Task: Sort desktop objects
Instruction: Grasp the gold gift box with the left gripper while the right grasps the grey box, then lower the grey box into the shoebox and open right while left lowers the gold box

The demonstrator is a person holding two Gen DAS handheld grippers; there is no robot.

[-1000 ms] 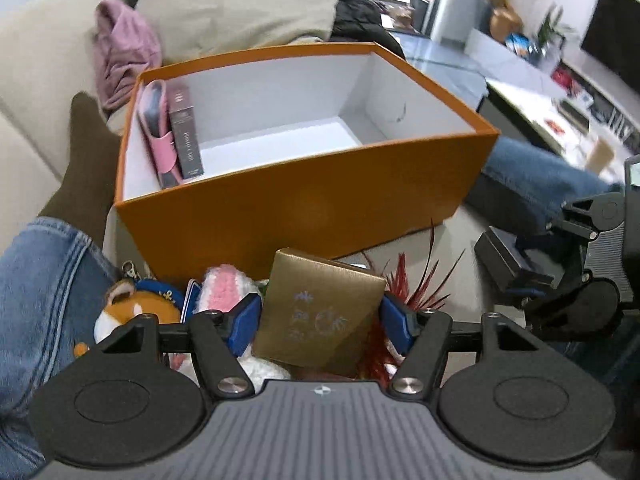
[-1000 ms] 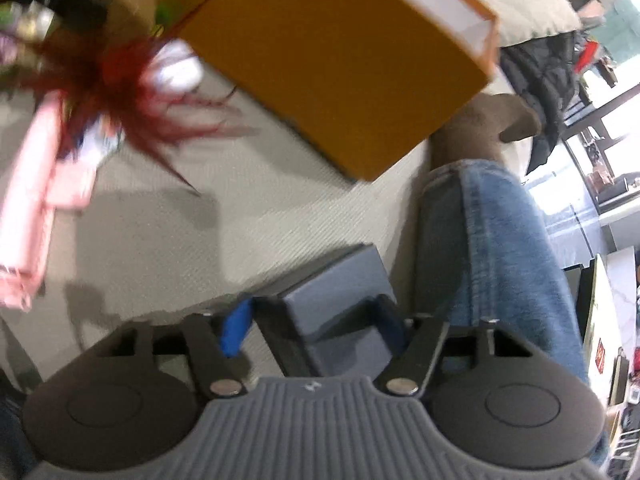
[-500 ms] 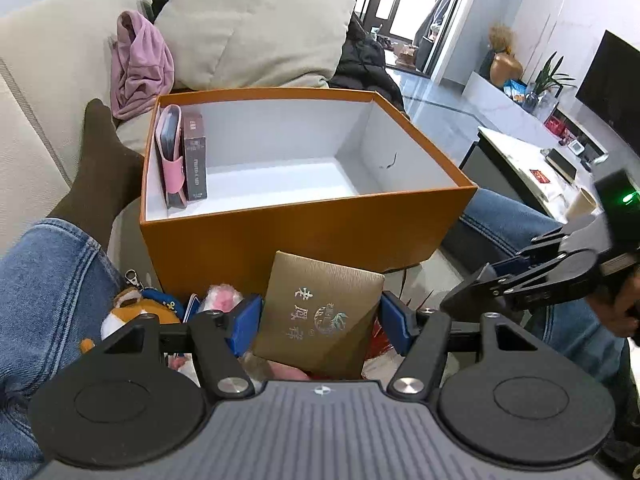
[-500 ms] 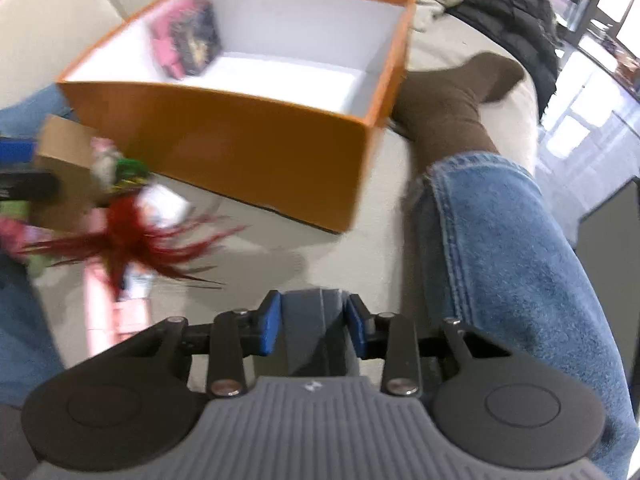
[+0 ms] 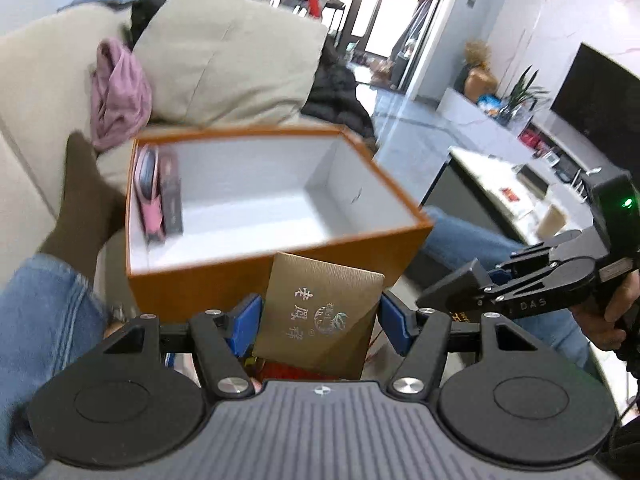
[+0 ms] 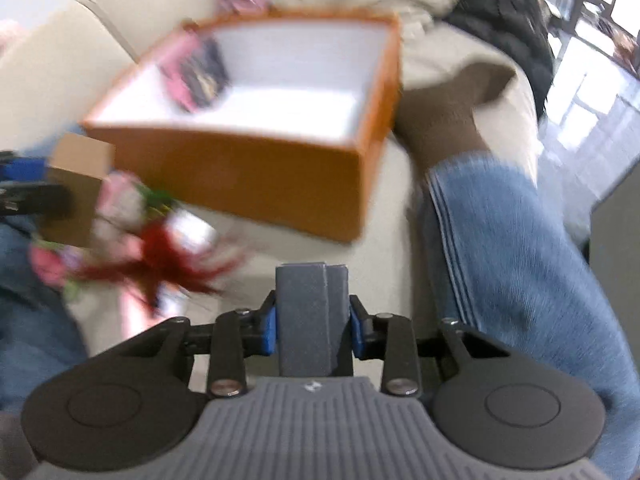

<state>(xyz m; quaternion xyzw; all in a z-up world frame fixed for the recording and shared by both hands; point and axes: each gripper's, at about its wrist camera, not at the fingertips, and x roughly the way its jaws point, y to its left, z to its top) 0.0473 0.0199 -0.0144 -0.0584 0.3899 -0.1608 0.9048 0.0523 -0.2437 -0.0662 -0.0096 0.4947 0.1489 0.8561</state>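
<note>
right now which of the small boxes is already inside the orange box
The dark box standing on edge against the orange box's left wall, beside a pink item. The gold box sits in the left gripper; the grey box, in the right gripper.

black gripper with blue pads; blue jeans, brown sock

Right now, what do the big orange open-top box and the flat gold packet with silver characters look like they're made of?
Big orange open-top box: probably rigid cardboard, matte orange outside, plain white lining, crisp straight walls.
Flat gold packet: seemingly textured paper or card, fine ribbed grain, metallic sheen, silver stamped characters. Whether the left gripper bends it cannot be told.
</note>
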